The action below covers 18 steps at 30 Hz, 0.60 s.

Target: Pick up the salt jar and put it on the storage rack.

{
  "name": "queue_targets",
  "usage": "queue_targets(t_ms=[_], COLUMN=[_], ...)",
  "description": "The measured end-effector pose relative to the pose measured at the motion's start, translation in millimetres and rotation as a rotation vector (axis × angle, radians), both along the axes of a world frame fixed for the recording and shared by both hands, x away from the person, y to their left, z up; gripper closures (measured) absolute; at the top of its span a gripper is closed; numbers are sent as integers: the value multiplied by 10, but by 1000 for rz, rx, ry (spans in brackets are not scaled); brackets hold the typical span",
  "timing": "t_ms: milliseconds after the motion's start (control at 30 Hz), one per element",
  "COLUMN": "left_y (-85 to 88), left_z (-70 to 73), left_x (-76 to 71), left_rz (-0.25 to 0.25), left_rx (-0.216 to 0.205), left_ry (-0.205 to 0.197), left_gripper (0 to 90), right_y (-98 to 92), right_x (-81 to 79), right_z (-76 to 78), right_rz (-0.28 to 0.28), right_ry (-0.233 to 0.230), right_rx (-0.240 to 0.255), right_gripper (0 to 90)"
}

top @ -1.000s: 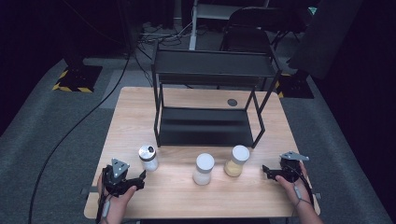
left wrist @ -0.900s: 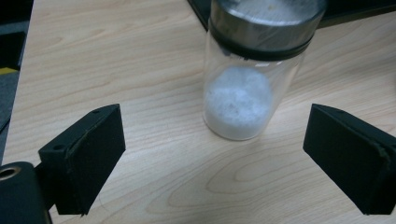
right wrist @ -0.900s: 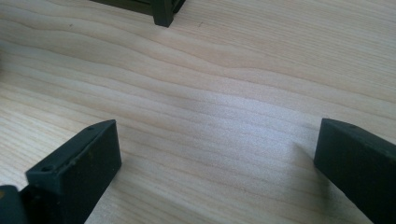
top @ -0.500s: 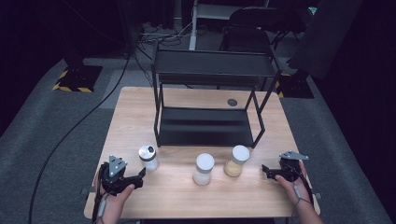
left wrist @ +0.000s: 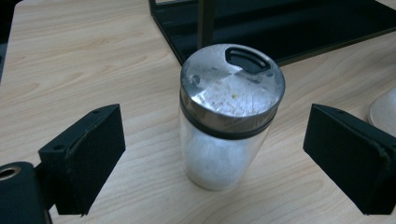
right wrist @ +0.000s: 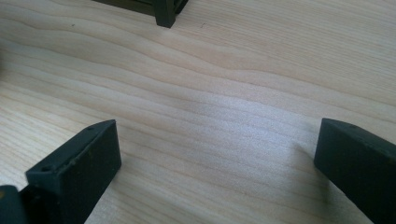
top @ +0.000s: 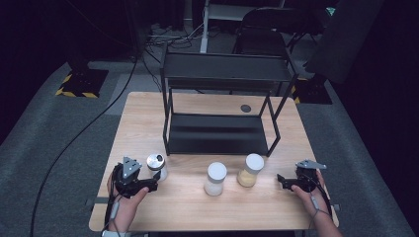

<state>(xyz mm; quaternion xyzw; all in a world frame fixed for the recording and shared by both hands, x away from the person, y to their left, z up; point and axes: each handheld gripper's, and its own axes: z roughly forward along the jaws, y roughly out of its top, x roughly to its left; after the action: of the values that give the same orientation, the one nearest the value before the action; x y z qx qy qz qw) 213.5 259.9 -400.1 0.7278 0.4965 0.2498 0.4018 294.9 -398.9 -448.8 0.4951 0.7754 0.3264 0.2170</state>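
**Glass shaker between wide jaws**

Glass and steel make up the shaker (left wrist: 229, 114), which stands upright on the wooden surface (top: 148, 111) at its near left, just in front of the black rack's (top: 222, 74) left front leg. The left gripper (left wrist: 219, 163) has its jaws spread wide to either side of it, clear gaps on both sides, the pads not touching. In the high view the shaker (top: 156, 166) is partly covered by that gripper (top: 148, 183). Its white contents are blurred behind cloudy glass. A pale curved edge at the right border of the left gripper view is cut off and hard to name.

The right gripper (right wrist: 215, 158) rests well apart at the near right, jaws wide over bare wood. Two white-capped jars (top: 216, 178) (top: 250, 170) stand between the hands.
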Motion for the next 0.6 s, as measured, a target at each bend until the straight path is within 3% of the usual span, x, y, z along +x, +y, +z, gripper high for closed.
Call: queue_targets(t_ms=[600], left_y=[-126], left_z=[-119], left_x=[285], left_rz=[-23], left_rx=[16], left_ry=[10], left_gripper=[65], right_y=[-1], right_x=[3], right_z=[0], right_rz=[1], right_ry=[0], right_rx=[0], right_gripper=[3])
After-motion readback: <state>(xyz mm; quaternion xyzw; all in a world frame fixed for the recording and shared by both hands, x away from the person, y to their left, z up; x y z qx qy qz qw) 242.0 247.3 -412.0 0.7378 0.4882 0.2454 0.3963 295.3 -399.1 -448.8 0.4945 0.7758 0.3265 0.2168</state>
